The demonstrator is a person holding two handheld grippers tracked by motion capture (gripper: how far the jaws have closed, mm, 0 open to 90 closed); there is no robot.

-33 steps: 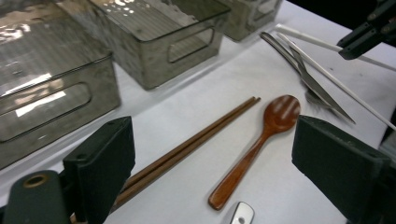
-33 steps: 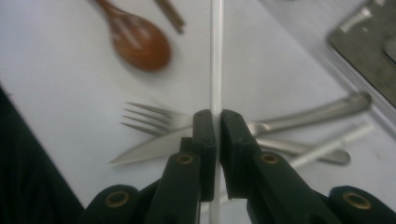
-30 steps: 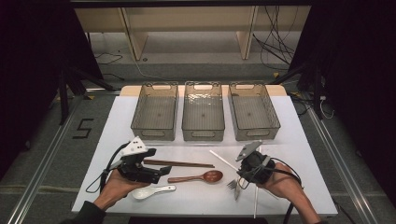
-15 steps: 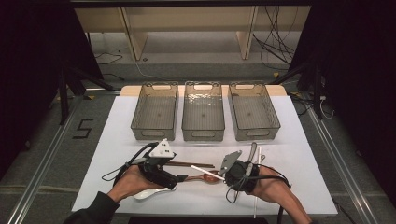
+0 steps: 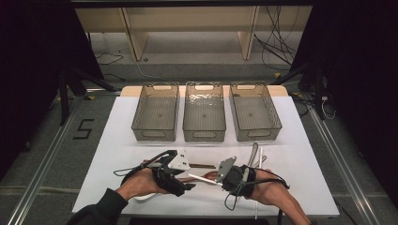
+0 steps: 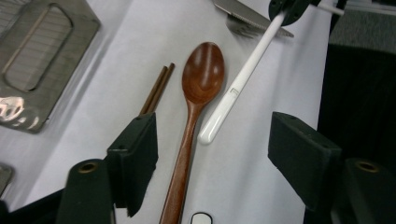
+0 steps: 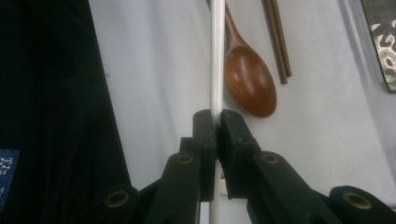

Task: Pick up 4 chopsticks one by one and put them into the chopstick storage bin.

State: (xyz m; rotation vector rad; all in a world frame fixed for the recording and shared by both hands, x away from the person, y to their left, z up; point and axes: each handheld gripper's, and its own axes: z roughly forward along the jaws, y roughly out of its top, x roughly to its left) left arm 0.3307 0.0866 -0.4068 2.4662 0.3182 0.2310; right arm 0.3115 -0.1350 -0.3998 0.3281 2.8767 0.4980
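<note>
The right tongs (image 7: 216, 122) are clenched on a white stick (image 6: 243, 80), whose free end lies just beside the wooden spoon (image 6: 195, 107) on the desk (image 5: 300, 154). The left tongs (image 6: 219, 154) stand released around the spoon's handle; their jaws have just been closing, pads not yet pressing. The spoon's long axis runs straight ahead between those jaws, bowl farthest away, brown chopsticks (image 6: 156, 89) on its other side. The left hand looks better placed to take the spoon.
</note>
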